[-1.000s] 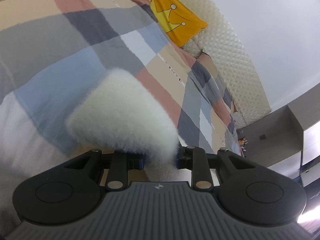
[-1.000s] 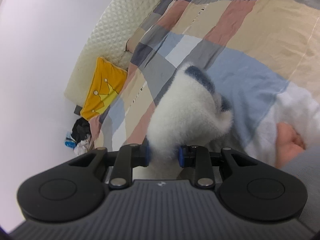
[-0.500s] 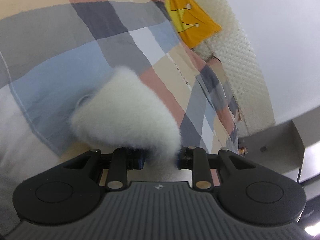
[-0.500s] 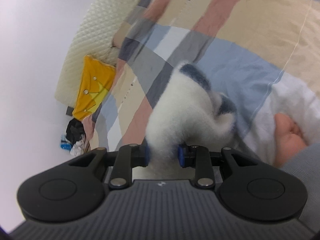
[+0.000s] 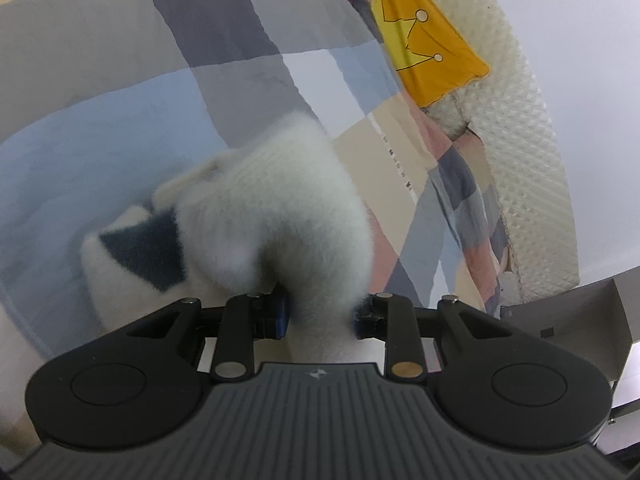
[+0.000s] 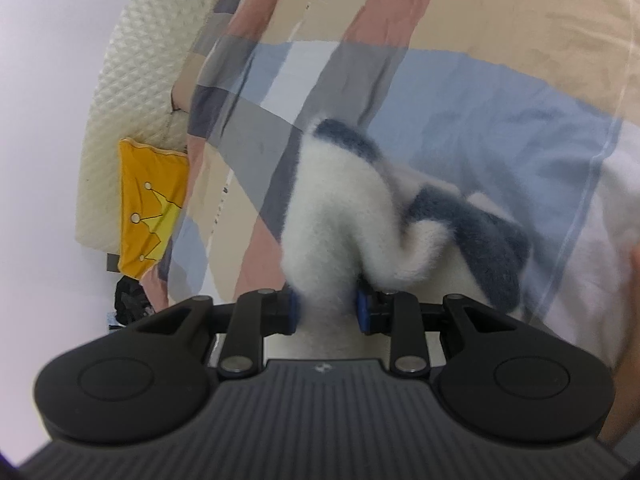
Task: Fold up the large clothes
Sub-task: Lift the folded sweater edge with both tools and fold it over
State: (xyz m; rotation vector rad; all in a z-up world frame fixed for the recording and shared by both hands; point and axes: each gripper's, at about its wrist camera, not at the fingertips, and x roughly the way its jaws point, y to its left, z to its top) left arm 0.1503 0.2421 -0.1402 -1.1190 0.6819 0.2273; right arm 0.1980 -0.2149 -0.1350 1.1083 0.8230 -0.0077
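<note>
Yellow crown pillow (image 5: pixel 424 46) against quilted headboard (image 5: pixel 532 152) – beyond fluffy garment (image 5: pixel 288 208), on checked bedspread (image 5: pixel 120 80).

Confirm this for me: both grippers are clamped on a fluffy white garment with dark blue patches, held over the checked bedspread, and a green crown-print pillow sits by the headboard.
One detail is off: the crown-print pillow is yellow, not green, as both wrist views show. The rest stands: the left gripper and right gripper each clamp the fluffy white garment over the checked bedspread, by the headboard.
</note>
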